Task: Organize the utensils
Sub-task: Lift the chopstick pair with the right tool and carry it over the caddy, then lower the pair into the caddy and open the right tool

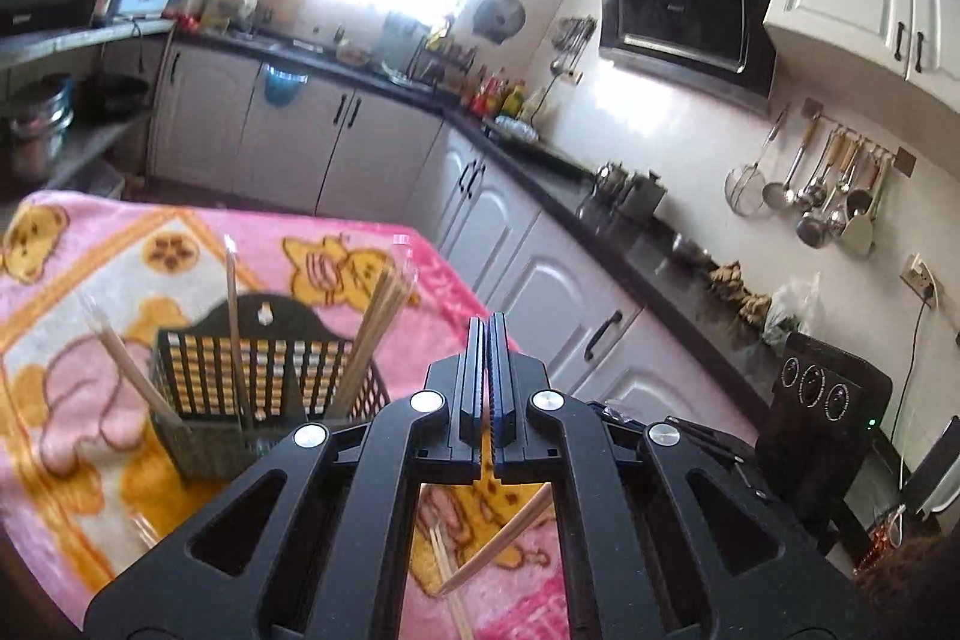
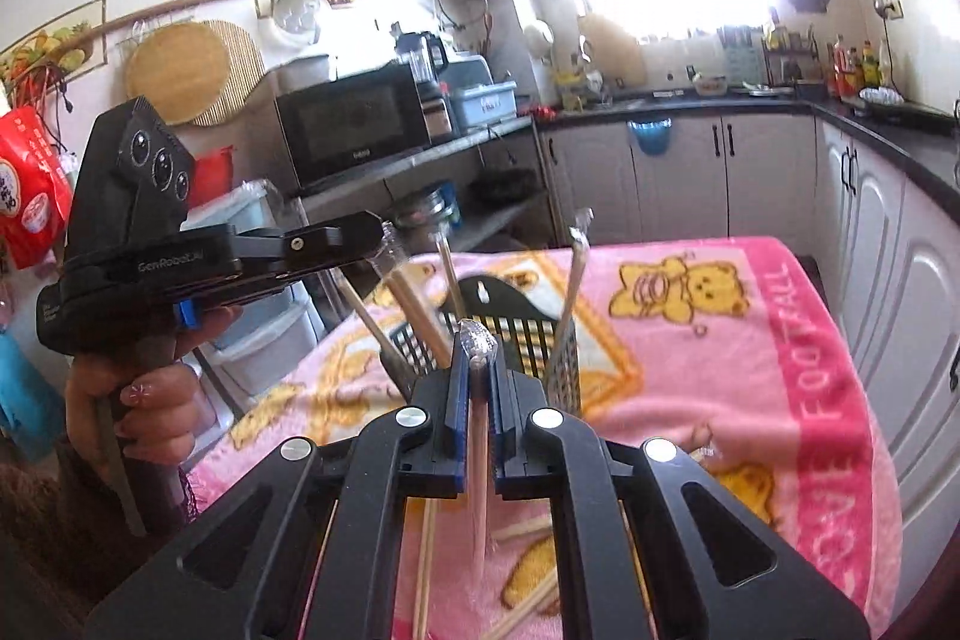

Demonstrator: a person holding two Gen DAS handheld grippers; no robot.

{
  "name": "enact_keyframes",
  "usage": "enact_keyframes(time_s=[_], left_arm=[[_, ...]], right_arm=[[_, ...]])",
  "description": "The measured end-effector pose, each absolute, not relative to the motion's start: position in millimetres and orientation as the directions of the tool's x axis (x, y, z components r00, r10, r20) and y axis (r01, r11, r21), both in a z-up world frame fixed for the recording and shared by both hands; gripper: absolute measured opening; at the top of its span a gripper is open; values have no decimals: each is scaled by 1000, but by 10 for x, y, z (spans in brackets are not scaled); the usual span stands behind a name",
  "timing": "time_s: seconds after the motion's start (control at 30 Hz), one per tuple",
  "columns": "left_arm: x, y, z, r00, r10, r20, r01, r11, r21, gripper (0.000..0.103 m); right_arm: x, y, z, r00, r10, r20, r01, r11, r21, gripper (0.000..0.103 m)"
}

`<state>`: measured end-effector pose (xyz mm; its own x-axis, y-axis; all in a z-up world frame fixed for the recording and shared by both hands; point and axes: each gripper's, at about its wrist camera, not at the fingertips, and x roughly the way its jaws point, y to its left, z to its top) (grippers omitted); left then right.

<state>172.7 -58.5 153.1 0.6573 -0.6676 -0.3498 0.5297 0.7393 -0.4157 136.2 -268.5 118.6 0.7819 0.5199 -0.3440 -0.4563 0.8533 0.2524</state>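
In the left wrist view, the left gripper had its fingers clenched together with nothing between them. The black basket stood on the pink blanket of the worktop, with wrapped chopsticks leaning in it.

In the right wrist view, the right gripper had its fingers grasping one wrapped chopstick pair, above loose chopsticks near the worktop's near edge.

lower ends of loose chopsticks behind the right tool, cut by the bottom edge
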Motion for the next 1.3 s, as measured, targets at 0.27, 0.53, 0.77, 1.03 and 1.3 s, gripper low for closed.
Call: enact_keyframes(time_s=[0.27, 0.53, 0.77, 1.03, 1.3], left_arm=[[1692, -370, 1945, 720, -648, -250, 536, 747, -393, 0], [1740, -294, 2295, 770, -608, -194, 526, 776, -348, 0], [1885, -264, 2370, 802, -567, -191, 492, 807, -327, 0], [2142, -240, 2147, 800, -543, -254, 451, 825, -341, 0], [2249, -272, 1868, 796, -527, -297, 425, 836, -347, 0]], right_arm=[[1432, -2638, 1566, 819, 523, -234, -475, 849, 233, 6], [1634, -2582, 1914, 840, 524, -140, -490, 844, 216, 6], [1921, -2507, 2098, 850, 518, -96, -491, 845, 213, 6], [2331, -2379, 1928, 871, 470, -143, -442, 877, 189, 6], [2600, -2339, 1550, 877, 438, -200, -398, 893, 211, 6]])
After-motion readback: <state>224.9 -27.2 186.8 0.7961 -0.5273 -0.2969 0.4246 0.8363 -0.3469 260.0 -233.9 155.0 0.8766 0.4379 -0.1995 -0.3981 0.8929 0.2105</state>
